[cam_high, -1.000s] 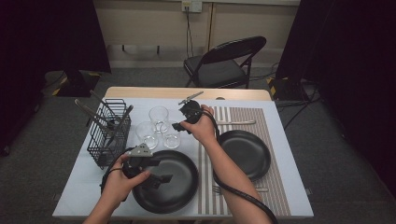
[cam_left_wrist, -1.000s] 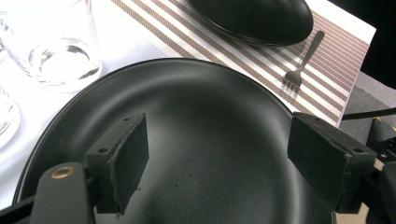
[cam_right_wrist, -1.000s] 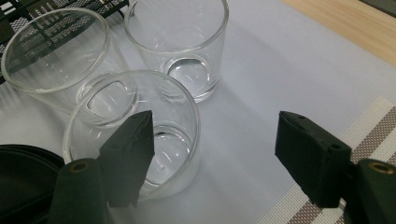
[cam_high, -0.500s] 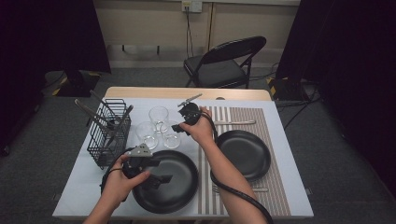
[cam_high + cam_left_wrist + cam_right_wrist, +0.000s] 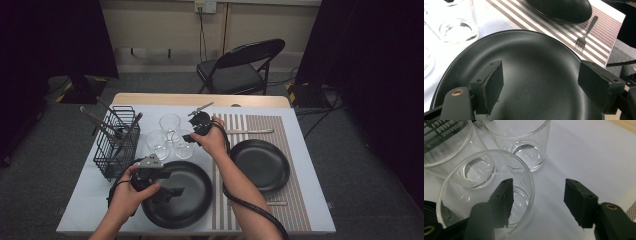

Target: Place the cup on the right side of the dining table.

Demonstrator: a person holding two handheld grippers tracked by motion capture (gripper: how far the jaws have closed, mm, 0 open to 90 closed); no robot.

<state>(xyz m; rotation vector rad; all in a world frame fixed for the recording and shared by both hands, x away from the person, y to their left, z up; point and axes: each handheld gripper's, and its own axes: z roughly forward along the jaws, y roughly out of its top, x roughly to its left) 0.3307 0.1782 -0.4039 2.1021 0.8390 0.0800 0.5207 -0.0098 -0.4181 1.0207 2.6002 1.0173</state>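
Straddling a glass's rim point(image 5: 499, 167), right gripper point(image 5: 537, 202) jaws closing yet not pinching — left gripper point(image 5: 540, 86) spread over the black plate point(image 5: 529, 62), fork point(image 5: 586, 32) beyond.

Tongs point(image 5: 540, 85) stand wide apart above black plate point(image 5: 534, 65), gripping nothing; glass point(image 5: 454, 21) and fork point(image 5: 586, 31) lie beyond.

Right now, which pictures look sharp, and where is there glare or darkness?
High view: table lit, surroundings dark and soft. Right gripper view: highlights glint in the nearest glass, whose rim is crisp. Left gripper view: black plate sharp, with a dull sheen.
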